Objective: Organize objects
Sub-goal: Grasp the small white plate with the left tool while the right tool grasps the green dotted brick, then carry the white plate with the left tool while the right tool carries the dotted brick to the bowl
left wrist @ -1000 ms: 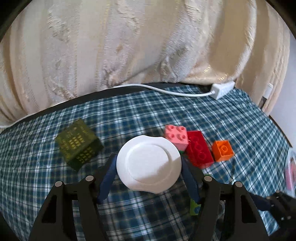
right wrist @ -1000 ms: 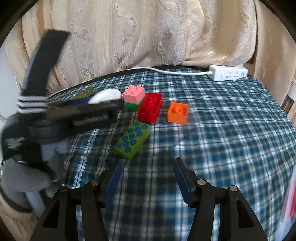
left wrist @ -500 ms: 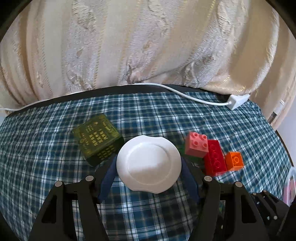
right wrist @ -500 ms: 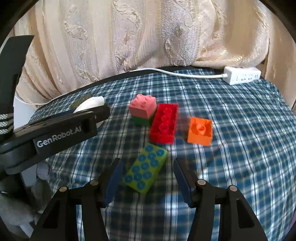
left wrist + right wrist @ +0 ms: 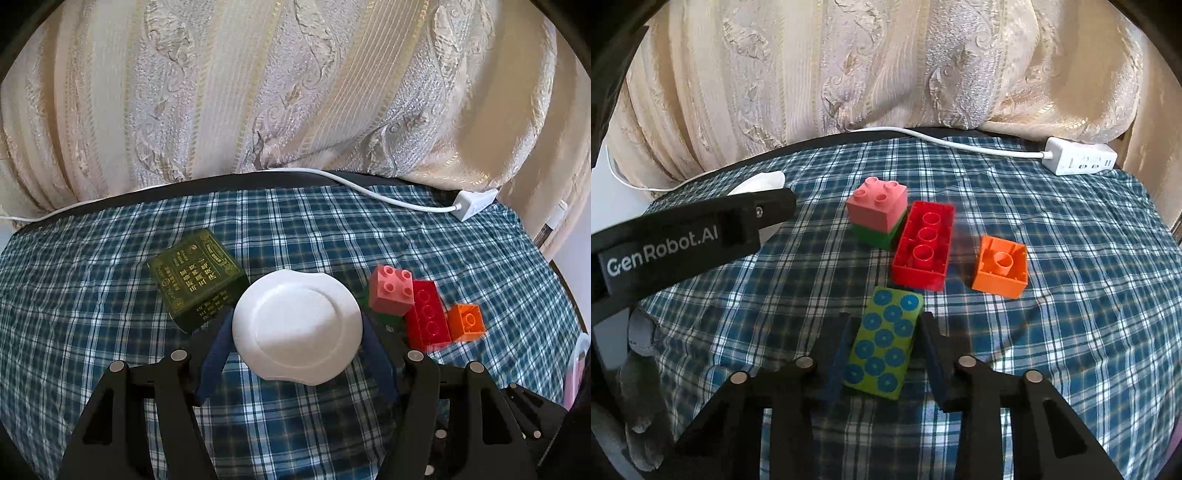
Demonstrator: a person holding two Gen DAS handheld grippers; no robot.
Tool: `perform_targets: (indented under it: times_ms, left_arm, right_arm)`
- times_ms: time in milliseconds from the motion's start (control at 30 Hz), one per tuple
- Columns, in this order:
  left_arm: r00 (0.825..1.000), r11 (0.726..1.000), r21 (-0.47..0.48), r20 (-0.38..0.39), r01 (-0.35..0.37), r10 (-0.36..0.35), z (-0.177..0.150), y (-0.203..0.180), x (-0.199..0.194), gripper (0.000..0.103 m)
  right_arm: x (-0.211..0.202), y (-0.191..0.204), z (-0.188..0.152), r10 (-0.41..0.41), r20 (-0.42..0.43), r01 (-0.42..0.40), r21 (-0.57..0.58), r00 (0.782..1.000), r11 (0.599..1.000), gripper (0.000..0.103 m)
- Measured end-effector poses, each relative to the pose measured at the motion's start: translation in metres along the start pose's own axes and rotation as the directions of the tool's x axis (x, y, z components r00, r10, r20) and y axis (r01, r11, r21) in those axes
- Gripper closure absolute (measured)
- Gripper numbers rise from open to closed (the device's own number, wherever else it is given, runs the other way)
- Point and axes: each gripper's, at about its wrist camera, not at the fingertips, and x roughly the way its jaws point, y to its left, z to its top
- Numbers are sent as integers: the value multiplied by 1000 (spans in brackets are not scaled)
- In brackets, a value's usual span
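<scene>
Right hand-held gripper point(image 5: 884, 343) jaws just closing onto green brick point(image 5: 882, 347), left hand-held gripper point(image 5: 297, 326) clamping white disc point(image 5: 297, 326)

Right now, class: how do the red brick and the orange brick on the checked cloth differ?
The red brick is long, with three round tubes in a row; the orange brick is short and squarish, with one tube. The red brick lies against the pink-on-green stack; the orange brick lies apart, alone. Both lie upside down, hollow side up.
</scene>
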Motion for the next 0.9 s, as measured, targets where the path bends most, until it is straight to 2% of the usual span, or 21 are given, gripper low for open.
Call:
perform_targets:
  times_ms: [100,900]
  left_arm:
    - [1000,1000,8,-3,4,-4,-1,-3,0,35]
    - [998,994,92,31,61,-64,-3,-35,-22,35]
  right_arm:
    - [-4,-5,-4,2,2,-2,19,1000,1000,71]
    - [-55,-37,-41,-12,38,6,140,999,990,71]
